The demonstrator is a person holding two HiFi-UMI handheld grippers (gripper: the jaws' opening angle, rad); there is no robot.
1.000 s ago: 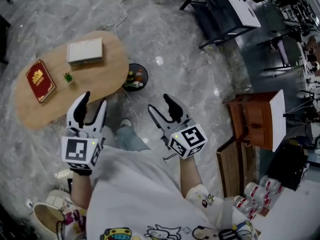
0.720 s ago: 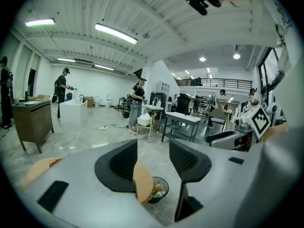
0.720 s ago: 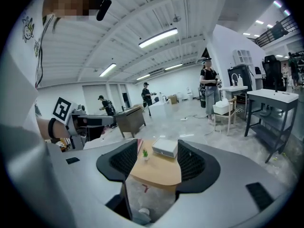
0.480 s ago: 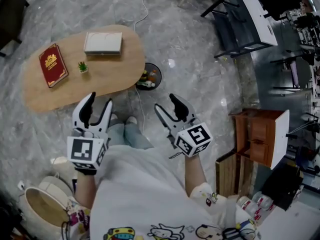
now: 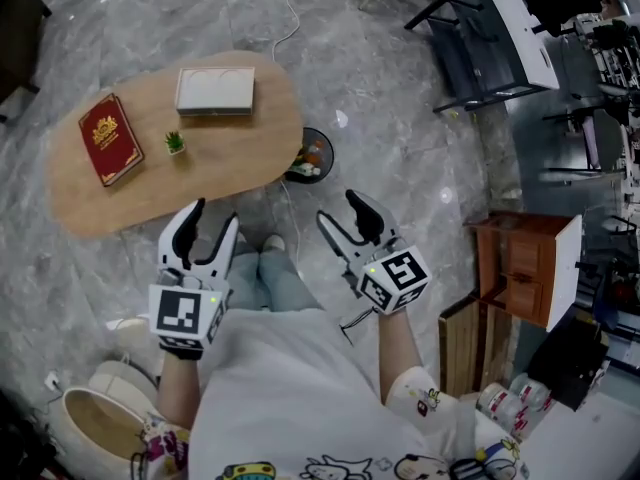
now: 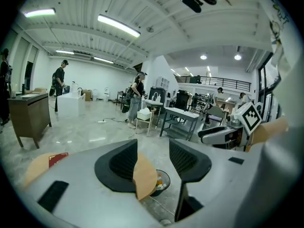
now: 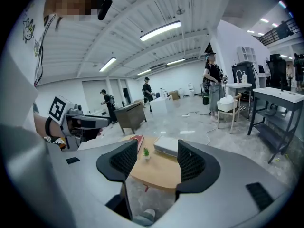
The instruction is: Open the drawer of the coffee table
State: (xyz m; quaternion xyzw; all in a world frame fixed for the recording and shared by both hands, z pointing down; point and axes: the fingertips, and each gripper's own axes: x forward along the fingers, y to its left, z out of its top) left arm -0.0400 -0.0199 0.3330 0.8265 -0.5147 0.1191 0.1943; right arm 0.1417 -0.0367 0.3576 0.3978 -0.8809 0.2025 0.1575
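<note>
The oval wooden coffee table [image 5: 230, 153] stands on the marble floor at the upper left of the head view. It carries a red book [image 5: 110, 138], a tiny potted plant [image 5: 175, 143] and a white box [image 5: 215, 90]. No drawer shows in any view. My left gripper [image 5: 210, 223] hovers open and empty just short of the table's near edge. My right gripper [image 5: 340, 211] is open and empty too, right of the table. In the left gripper view the table's end [image 6: 145, 177] shows between the jaws of the left gripper [image 6: 154, 160]. The right gripper [image 7: 153, 160] frames the table [image 7: 156, 172] from farther off.
A black round dish [image 5: 308, 156] with small items sits on the floor at the table's right end, and a cable [image 5: 290, 28] runs beyond it. A brown wooden cabinet [image 5: 520, 268] stands to the right, black-framed tables [image 5: 480, 38] at the upper right, a white tub [image 5: 95, 418] at the lower left.
Both grippers have sunk a little and drifted rightward in the head view, with jaws unchanged. The table now sits further right in that view.
</note>
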